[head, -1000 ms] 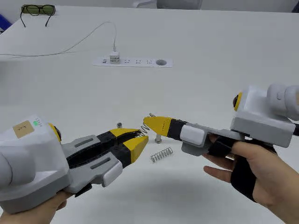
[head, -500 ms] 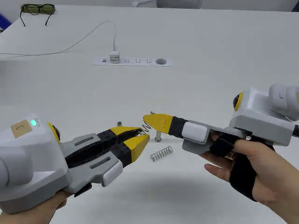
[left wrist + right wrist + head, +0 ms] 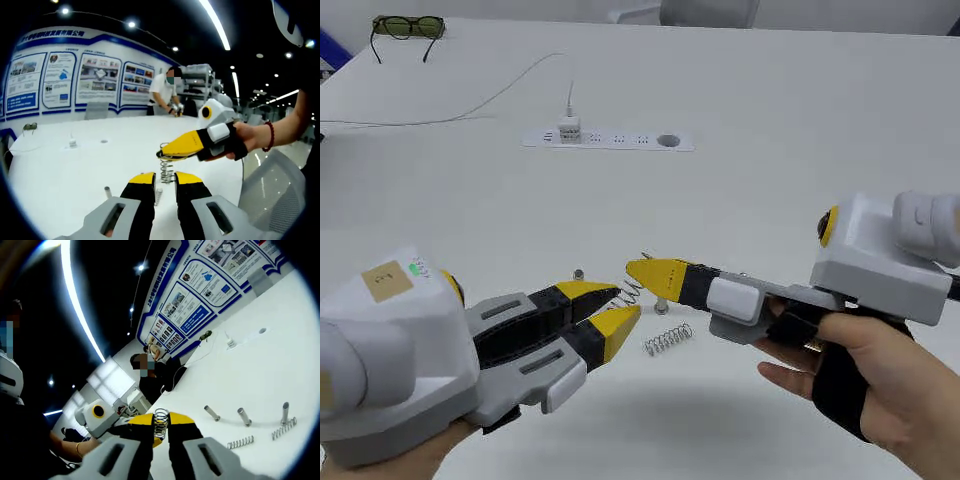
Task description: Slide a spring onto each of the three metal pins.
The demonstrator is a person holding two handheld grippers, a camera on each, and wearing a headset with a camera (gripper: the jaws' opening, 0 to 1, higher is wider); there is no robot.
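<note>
A small steel spring (image 3: 632,290) hangs in the air between both grippers. My right gripper (image 3: 638,268) comes in from the right and is shut on the spring's upper end (image 3: 160,423). My left gripper (image 3: 620,305) reaches from the lower left, its yellow jaws closed around the lower end (image 3: 166,171). Below them two short metal pins (image 3: 579,274) (image 3: 661,306) stand on the white table. The right gripper view has three pins (image 3: 212,413) (image 3: 243,416) (image 3: 285,412). A loose spring (image 3: 667,339) lies near the middle pin, and another spring (image 3: 283,430) leans by the far pin.
A white power strip (image 3: 608,140) with a plugged charger and cable lies across the far table. Dark glasses (image 3: 408,25) sit at the far left corner. A person (image 3: 165,92) stands beyond the table in the left gripper view.
Both grippers keep hold of the spring in nearly the same spot. The head camera has tipped a little, so the whole scene sits lower in the picture.
</note>
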